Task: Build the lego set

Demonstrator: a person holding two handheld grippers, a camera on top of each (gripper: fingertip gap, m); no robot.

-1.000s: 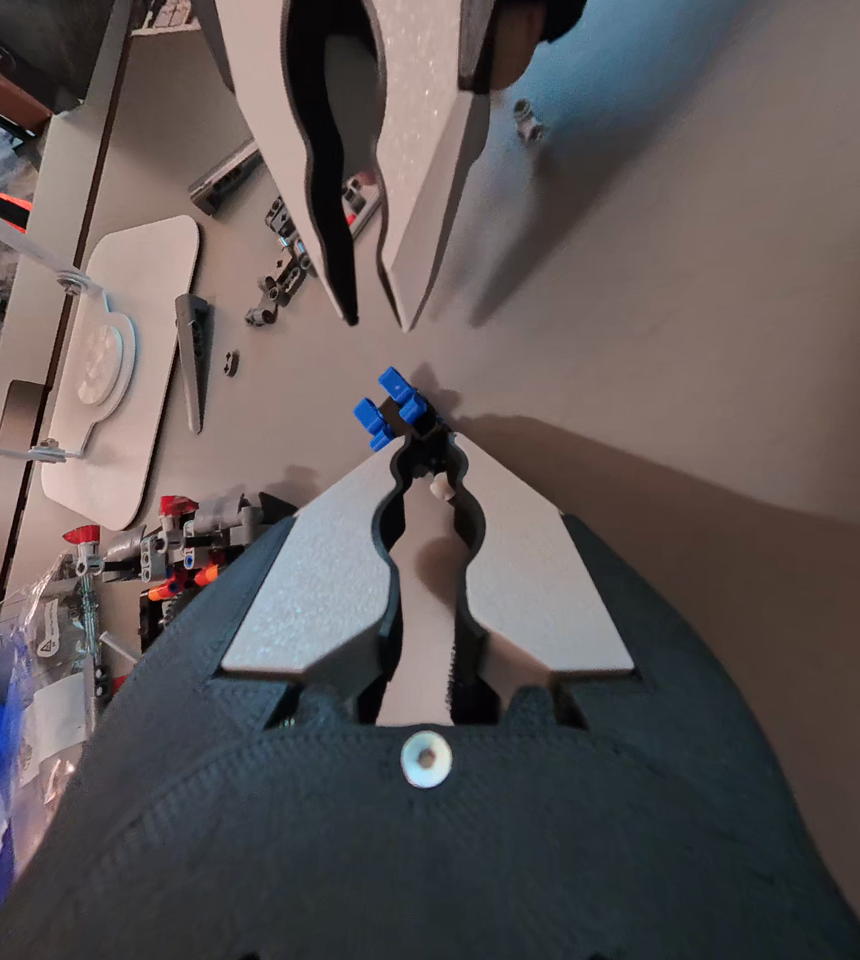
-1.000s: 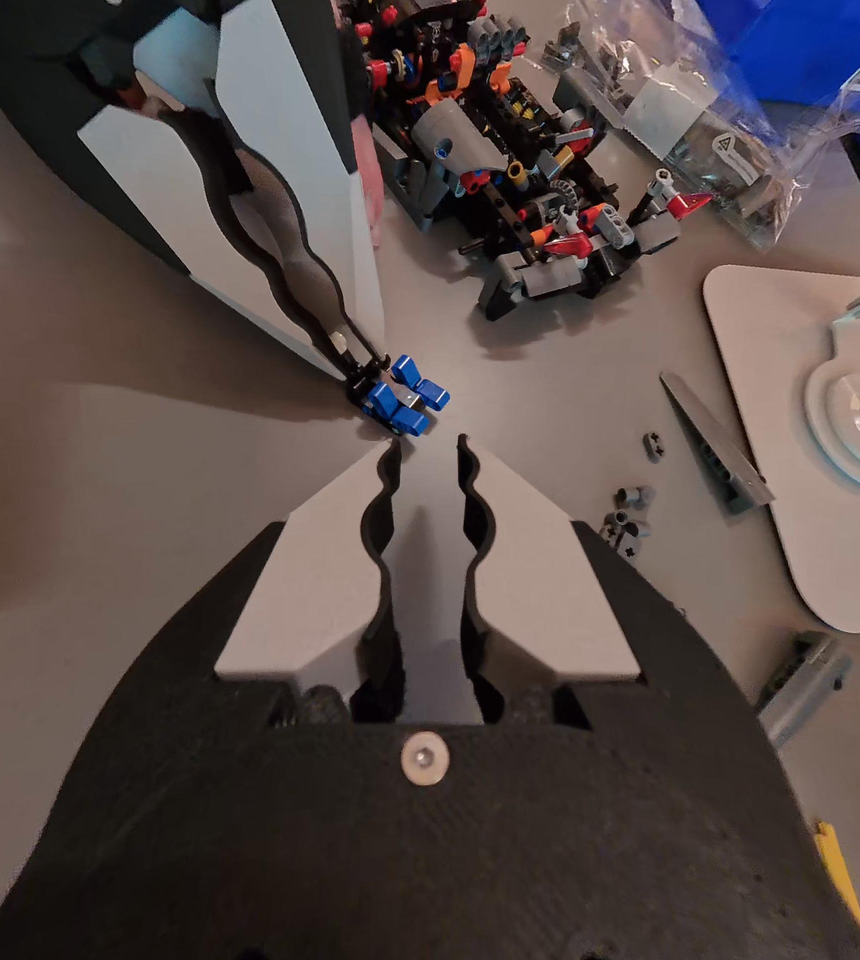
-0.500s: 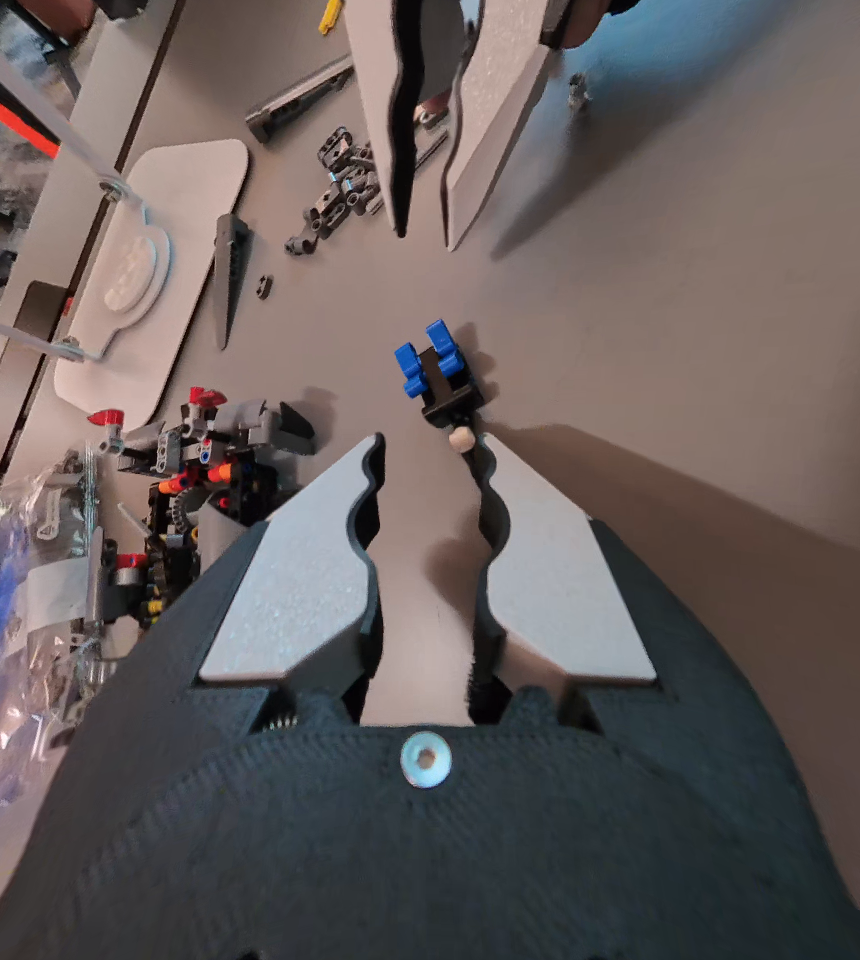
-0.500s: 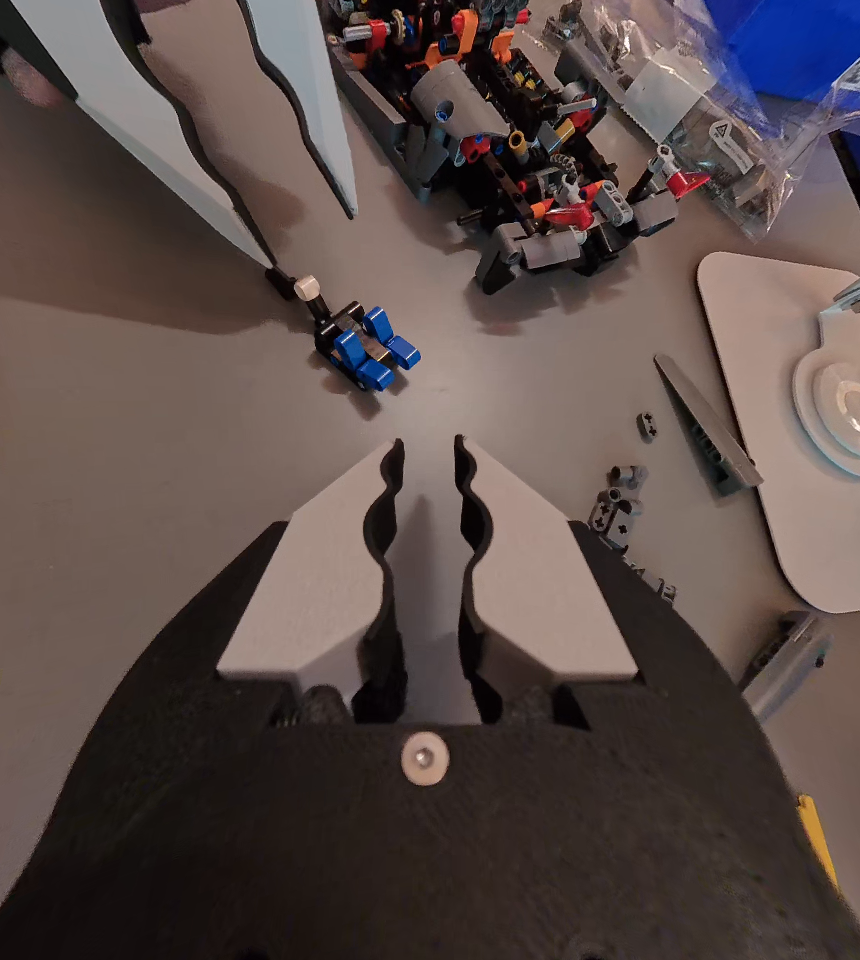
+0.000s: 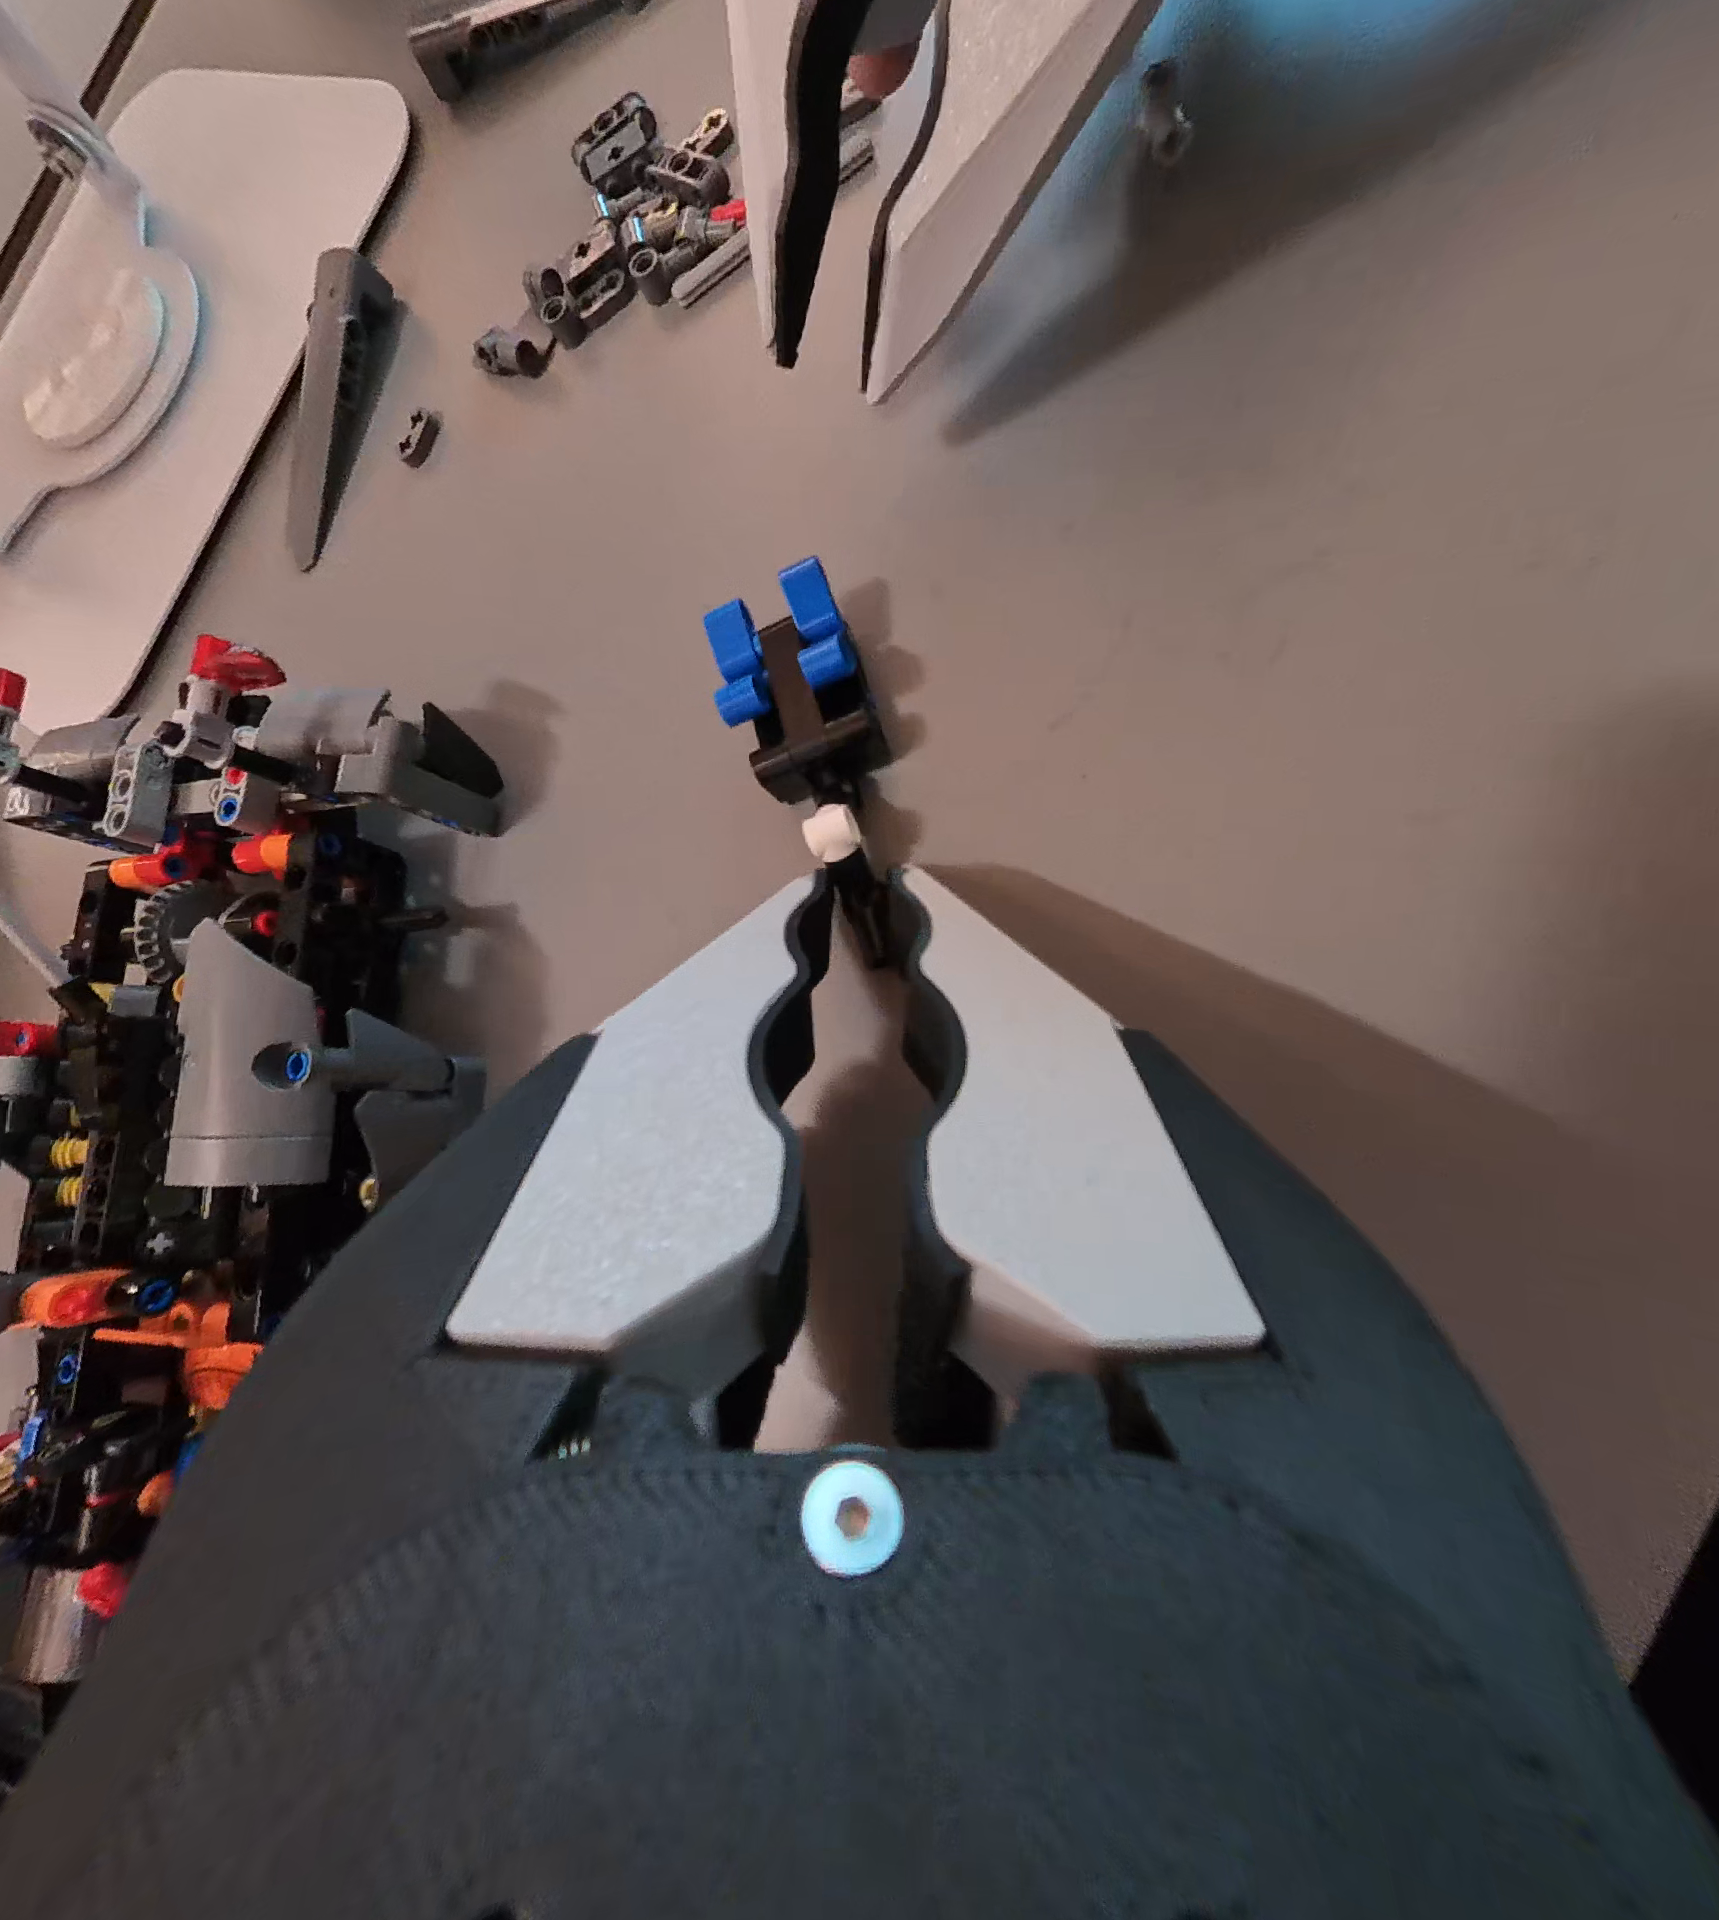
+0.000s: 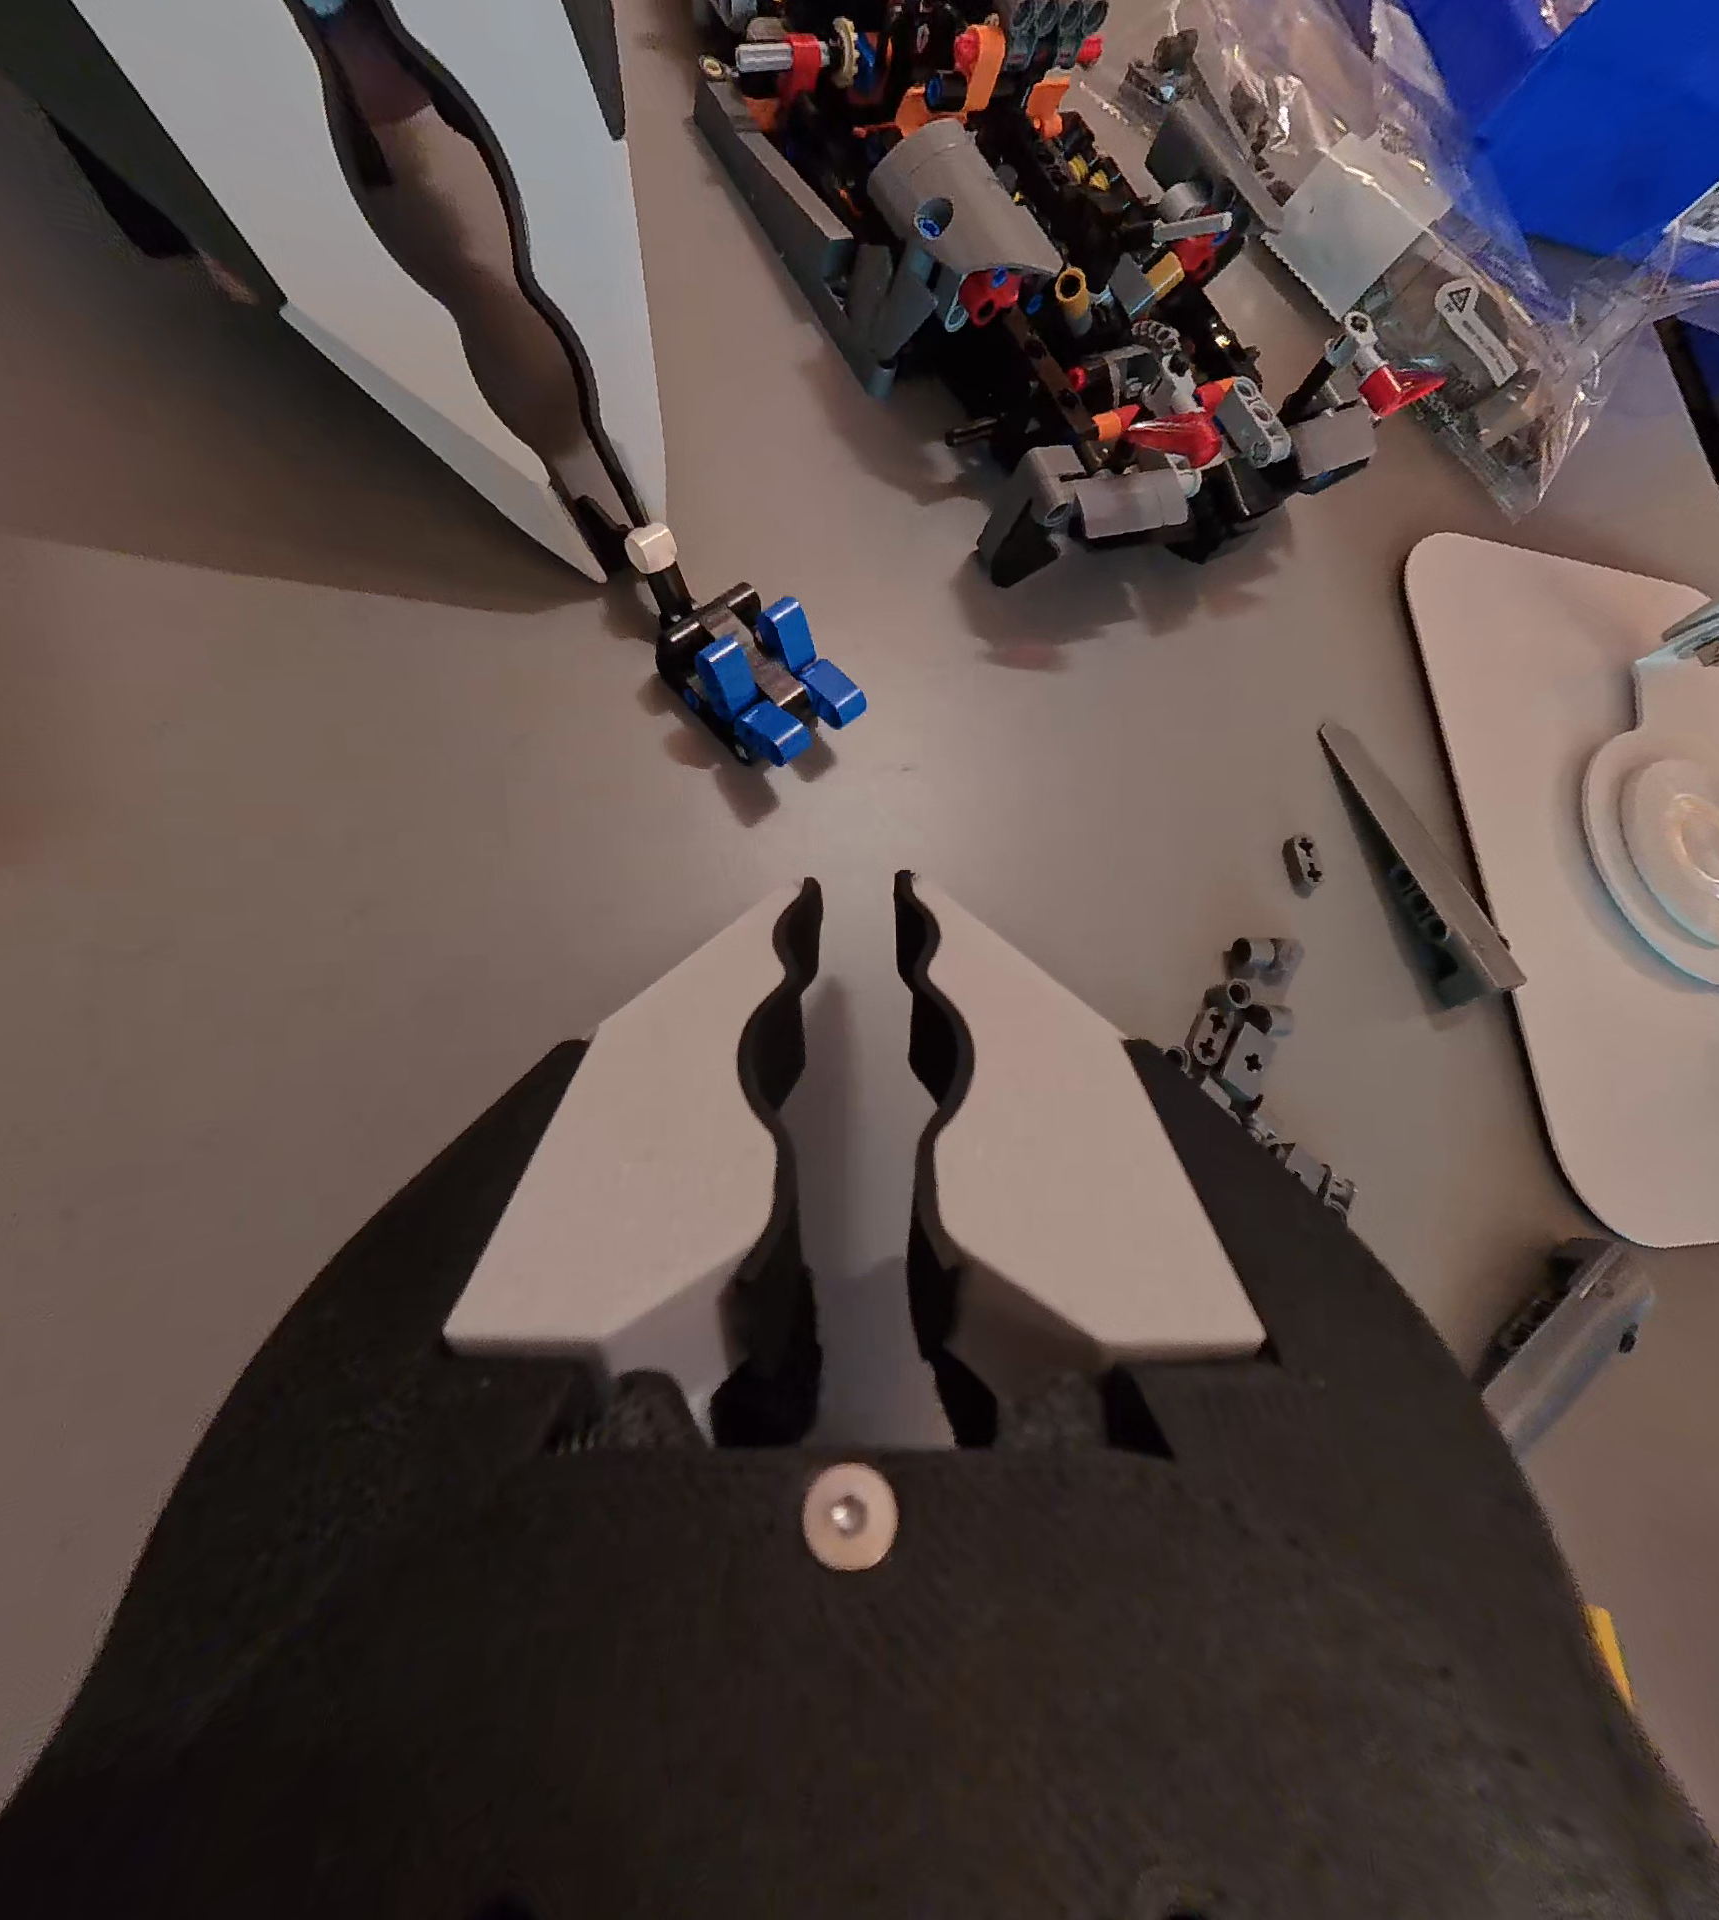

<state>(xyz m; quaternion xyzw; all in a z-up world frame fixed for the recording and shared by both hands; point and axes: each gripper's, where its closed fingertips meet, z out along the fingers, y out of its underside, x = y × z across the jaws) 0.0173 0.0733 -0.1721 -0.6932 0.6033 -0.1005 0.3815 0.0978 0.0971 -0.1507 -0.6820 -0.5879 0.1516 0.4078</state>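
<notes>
The left hand-held gripper (image 5: 860, 883) pinches the thin black axle of a small blue-and-black plastic brick assembly (image 5: 793, 665) (a white bead sits on that axle) resting on the grey table (image 5: 1354, 623), while the right hand-held gripper (image 6: 855, 883), narrowly parted and bare, hovers near it.

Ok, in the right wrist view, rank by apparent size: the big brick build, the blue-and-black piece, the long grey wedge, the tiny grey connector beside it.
1. Brick build
2. Grey wedge
3. Blue-and-black piece, though it's close to the wedge in apparent size
4. Grey connector
</notes>
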